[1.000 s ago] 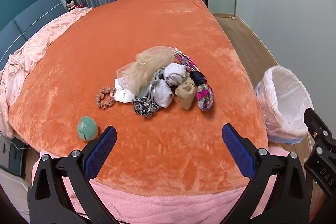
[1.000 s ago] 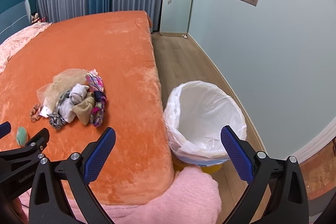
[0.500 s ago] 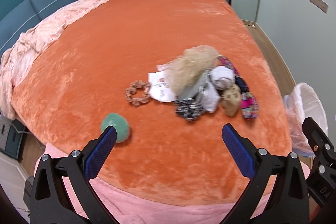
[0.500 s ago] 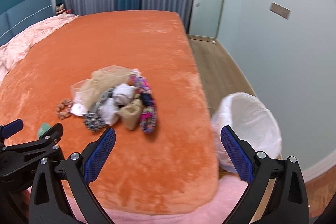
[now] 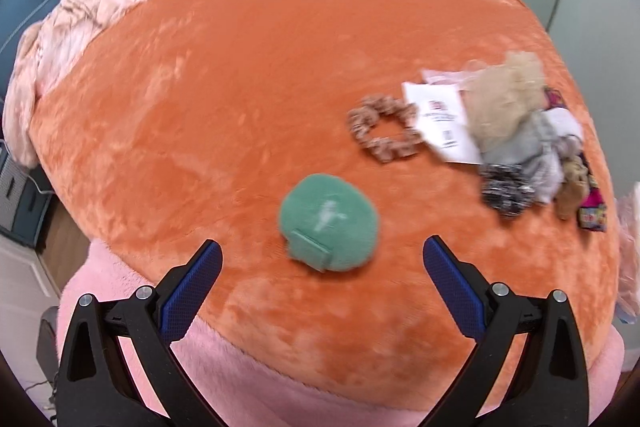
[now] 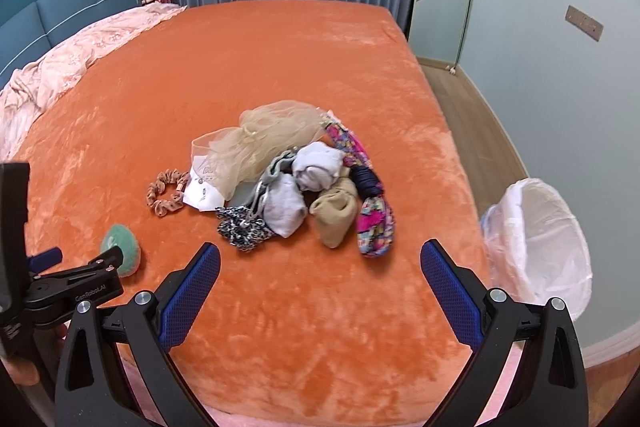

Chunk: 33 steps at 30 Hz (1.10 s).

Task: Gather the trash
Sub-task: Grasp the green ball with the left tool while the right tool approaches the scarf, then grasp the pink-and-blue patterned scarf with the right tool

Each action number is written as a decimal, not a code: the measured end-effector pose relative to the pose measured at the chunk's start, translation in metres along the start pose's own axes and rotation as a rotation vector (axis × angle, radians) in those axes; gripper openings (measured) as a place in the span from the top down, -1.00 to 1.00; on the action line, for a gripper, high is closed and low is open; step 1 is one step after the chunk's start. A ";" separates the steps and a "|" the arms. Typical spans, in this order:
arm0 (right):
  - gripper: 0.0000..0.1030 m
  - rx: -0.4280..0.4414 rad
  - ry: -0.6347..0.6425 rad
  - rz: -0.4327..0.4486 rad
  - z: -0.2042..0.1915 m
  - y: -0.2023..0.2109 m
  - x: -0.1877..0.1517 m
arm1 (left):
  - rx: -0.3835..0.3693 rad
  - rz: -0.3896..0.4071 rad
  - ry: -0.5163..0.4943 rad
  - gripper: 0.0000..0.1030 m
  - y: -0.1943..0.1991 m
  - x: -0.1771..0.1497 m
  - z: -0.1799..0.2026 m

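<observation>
- Green rolled item [image 5: 329, 223], soft, looks like balled fabric, lies alone near the front edge of the orange bedspread [image 5: 256, 67], apart from the rest.
- Main pile [image 6: 296, 183] sits mid-bed: beige mesh, grey and white balled socks, tan sock, leopard-print piece, bright patterned band, white paper tag [image 5: 444, 123].
- Pink-brown scrunchie [image 5: 382, 133] just beside the tag, between pile and green item.
- Bin with white liner [image 6: 540, 247] stands on the floor past the bed's right edge; what shows of the inside looks empty.
- Progress: nothing collected as far as visible, everything on the bed, all pickups left.
- Left gripper [image 5: 322, 257] jaws wide apart, nothing held, aimed at the green item, which sits just ahead of the tips, not touching.
- Right gripper [image 6: 320, 259] also spread, nothing held, hovering above the bed short of the pile.
- Likely step: left one closing in on the green item first.
</observation>
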State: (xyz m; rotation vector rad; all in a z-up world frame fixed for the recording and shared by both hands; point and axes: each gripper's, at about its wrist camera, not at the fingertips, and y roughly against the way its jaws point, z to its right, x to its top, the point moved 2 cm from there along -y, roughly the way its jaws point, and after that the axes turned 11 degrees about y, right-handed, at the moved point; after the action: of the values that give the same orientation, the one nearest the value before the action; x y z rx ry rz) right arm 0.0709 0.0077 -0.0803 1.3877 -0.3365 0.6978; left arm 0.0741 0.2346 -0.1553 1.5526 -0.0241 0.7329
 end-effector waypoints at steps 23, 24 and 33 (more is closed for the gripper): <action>-0.81 -0.067 -0.070 -0.083 0.030 -0.076 0.021 | -0.226 -0.117 -0.004 0.14 -0.051 0.017 0.017; -0.81 -0.078 -0.083 -0.082 0.037 -0.077 0.022 | -0.232 -0.106 -0.009 0.14 -0.046 0.020 0.021; -0.45 -0.062 -0.181 -0.122 0.078 -0.121 0.027 | -0.297 -0.008 -0.072 0.14 0.002 0.049 0.067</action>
State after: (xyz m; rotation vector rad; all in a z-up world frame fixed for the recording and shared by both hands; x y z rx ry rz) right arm 0.1817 -0.0647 -0.1441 1.4028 -0.4092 0.4582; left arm 0.1407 0.1942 -0.1266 1.2935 -0.1732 0.6353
